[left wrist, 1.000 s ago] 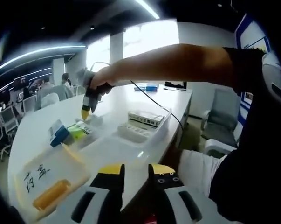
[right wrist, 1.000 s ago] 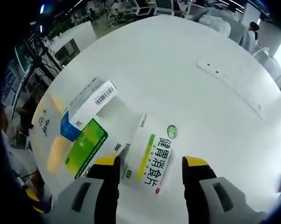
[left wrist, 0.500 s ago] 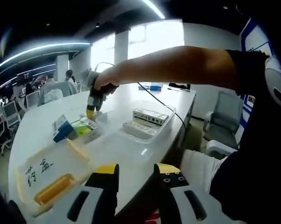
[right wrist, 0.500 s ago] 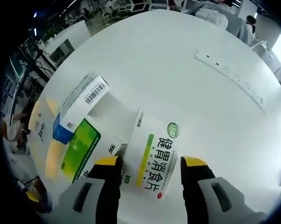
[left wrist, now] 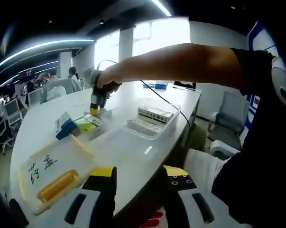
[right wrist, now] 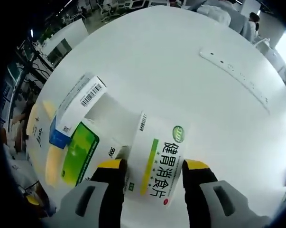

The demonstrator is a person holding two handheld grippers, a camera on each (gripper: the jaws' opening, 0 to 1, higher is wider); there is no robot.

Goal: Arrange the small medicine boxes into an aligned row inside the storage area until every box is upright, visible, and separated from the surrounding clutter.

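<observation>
In the right gripper view, a white medicine box (right wrist: 158, 164) with a green stripe and Chinese print sits between the jaws of my right gripper (right wrist: 152, 165), which press on both its long edges. A green box (right wrist: 79, 153) lies to its left, and a blue and white box (right wrist: 75, 108) with a barcode leans over that one. In the left gripper view a hand holds the right gripper (left wrist: 96, 102) down over these boxes (left wrist: 78, 127) in a clear tray. My left gripper (left wrist: 139, 173) hangs open at the table's near edge, holding nothing.
A clear lid with handwritten characters (left wrist: 45, 167) and an orange handle (left wrist: 57, 185) lies near the left gripper. A clear bin (left wrist: 152, 124) holds more white boxes. A white power strip (right wrist: 233, 81) crosses the table. A cable (left wrist: 169, 104) trails from the right gripper. Office chairs (left wrist: 226, 121) stand around.
The right gripper has come lower over the white box and its jaws have narrowed onto it. The left gripper view has shifted slightly; the left jaws stay open.
</observation>
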